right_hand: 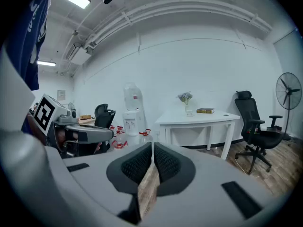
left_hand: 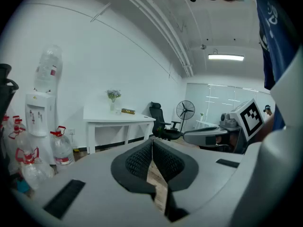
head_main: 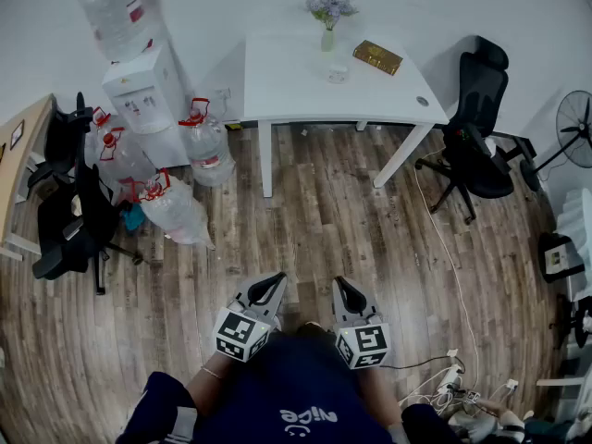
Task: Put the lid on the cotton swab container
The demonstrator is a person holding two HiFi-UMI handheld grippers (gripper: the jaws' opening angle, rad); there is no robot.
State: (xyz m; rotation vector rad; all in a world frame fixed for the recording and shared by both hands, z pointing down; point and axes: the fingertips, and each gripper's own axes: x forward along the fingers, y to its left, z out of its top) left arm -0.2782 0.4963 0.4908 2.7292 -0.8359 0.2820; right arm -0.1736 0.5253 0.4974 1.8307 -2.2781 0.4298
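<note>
A white table (head_main: 296, 91) stands across the room, far from both grippers. On it, beside a vase of flowers (head_main: 328, 17), sits a small clear round container (head_main: 338, 72); I cannot make out a lid from here. My left gripper (head_main: 274, 285) and right gripper (head_main: 344, 288) are held side by side close to the person's body, above the wooden floor. The left gripper view shows its jaws (left_hand: 152, 143) pressed together with nothing between them. The right gripper (right_hand: 153, 148) is likewise shut and empty, pointing toward the table (right_hand: 196, 119).
A gold box (head_main: 377, 56) lies on the table's right side. A water dispenser (head_main: 143, 91) and several water bottles (head_main: 176, 206) stand at the left. Black office chairs stand at the left (head_main: 69, 220) and right (head_main: 476, 128). Cables and a power strip (head_main: 453, 377) lie on the floor at the right.
</note>
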